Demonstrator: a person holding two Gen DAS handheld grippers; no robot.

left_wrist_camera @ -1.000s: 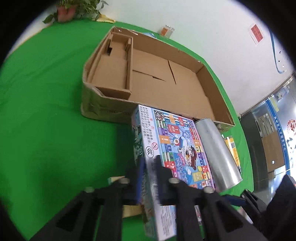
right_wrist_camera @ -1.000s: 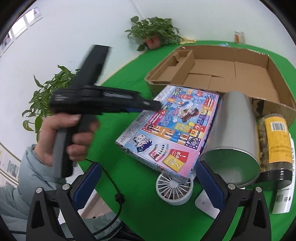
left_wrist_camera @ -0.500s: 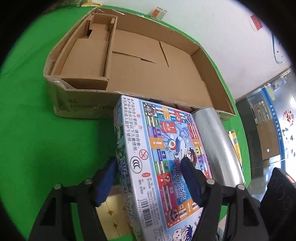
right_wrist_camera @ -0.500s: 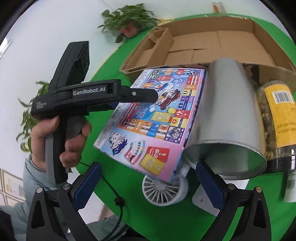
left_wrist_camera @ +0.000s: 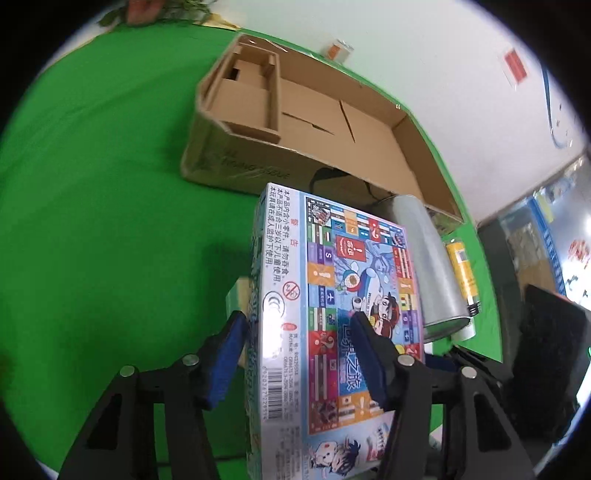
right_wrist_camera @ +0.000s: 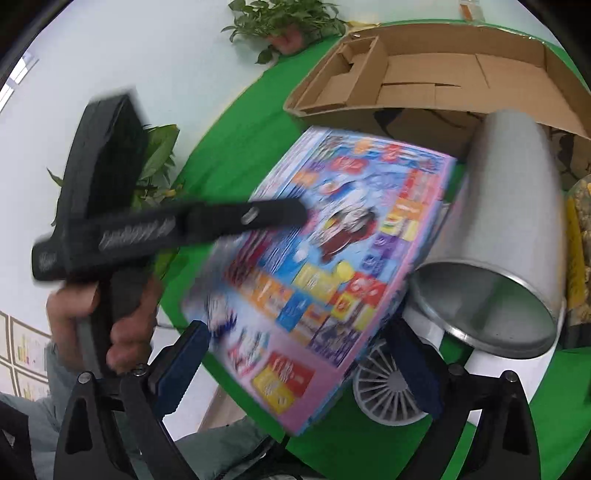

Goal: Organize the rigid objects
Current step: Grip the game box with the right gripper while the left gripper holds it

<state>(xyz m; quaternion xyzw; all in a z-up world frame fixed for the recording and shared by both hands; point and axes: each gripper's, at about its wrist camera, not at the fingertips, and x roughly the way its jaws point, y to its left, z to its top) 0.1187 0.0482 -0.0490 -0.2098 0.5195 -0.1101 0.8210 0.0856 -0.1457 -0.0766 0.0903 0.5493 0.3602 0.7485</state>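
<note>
My left gripper [left_wrist_camera: 295,354] is shut on a colourful board game box [left_wrist_camera: 332,295], one finger under its side and one on its top face, and holds it tilted above the green table. The box is blurred in the right wrist view [right_wrist_camera: 325,258], where the left gripper [right_wrist_camera: 273,218] reaches in from the left. My right gripper [right_wrist_camera: 299,365] is open and empty, low in front of the box. The open cardboard box [left_wrist_camera: 332,122] lies behind, empty; it also shows in the right wrist view [right_wrist_camera: 424,77].
A silver metal can [right_wrist_camera: 495,236] lies on its side right of the game box. A yellow-labelled jar [left_wrist_camera: 461,269] lies beyond it. A small white fan [right_wrist_camera: 388,387] sits under the game box. Potted plants [right_wrist_camera: 284,26] stand at the table's far edge.
The left gripper has closed on the game box and lifted it, tilting it up off the table. The right gripper stays open.
</note>
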